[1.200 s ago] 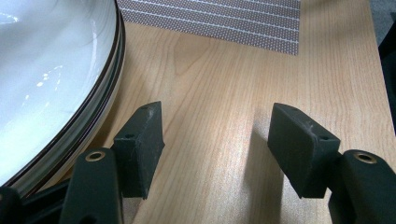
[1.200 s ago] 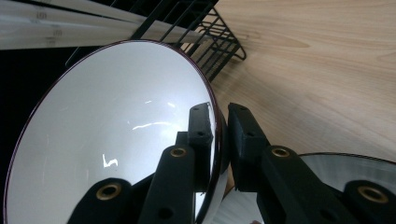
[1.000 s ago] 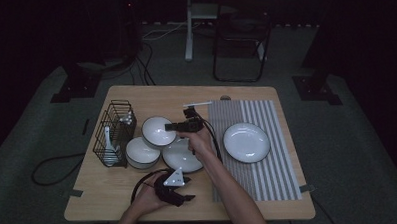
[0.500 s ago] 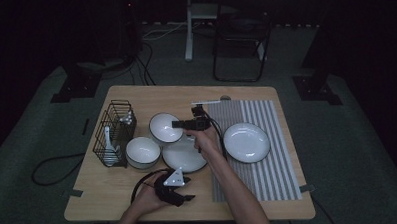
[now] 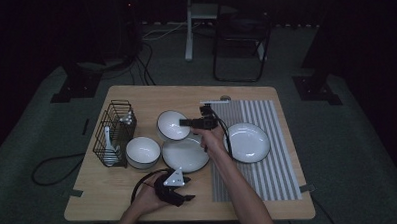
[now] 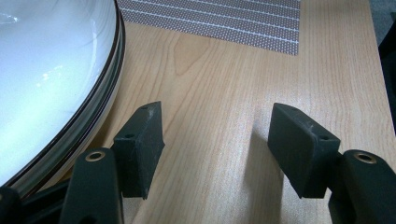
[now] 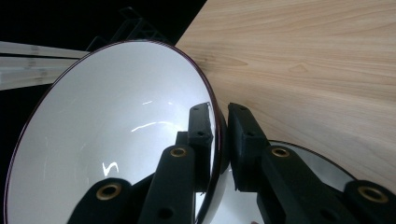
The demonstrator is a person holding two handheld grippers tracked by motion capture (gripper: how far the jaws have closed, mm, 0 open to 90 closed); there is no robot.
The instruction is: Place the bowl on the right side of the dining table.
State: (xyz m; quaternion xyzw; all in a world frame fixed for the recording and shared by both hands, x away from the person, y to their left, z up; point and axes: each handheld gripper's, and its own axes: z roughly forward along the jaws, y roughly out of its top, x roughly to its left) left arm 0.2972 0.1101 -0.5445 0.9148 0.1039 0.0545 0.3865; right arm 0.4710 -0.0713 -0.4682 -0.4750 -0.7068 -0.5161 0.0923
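Observation:
My right gripper [image 5: 186, 122] is shut on the rim of a white bowl with a dark edge [image 5: 171, 126], holding it tilted above the table's middle. In the right gripper view the jaws [image 7: 219, 113] pinch the bowl's wall [image 7: 116, 135], one pad inside and one outside. A white plate [image 5: 185, 155] lies just below it. My left gripper [image 5: 189, 189] rests near the table's front edge, open and holding nothing. In the left gripper view it [image 6: 217, 126] stands over bare wood beside that plate's rim [image 6: 46, 84].
A black wire basket [image 5: 112, 132] with utensils stands at the left. A second white bowl [image 5: 143, 150] sits beside it. Another white plate [image 5: 246, 142] lies on a striped mat [image 5: 268, 174] at the right. A chair and cables are on the floor behind the table.
The right gripper has carried the bowl a little to the right, away from the basket. The left gripper has stayed where it was.

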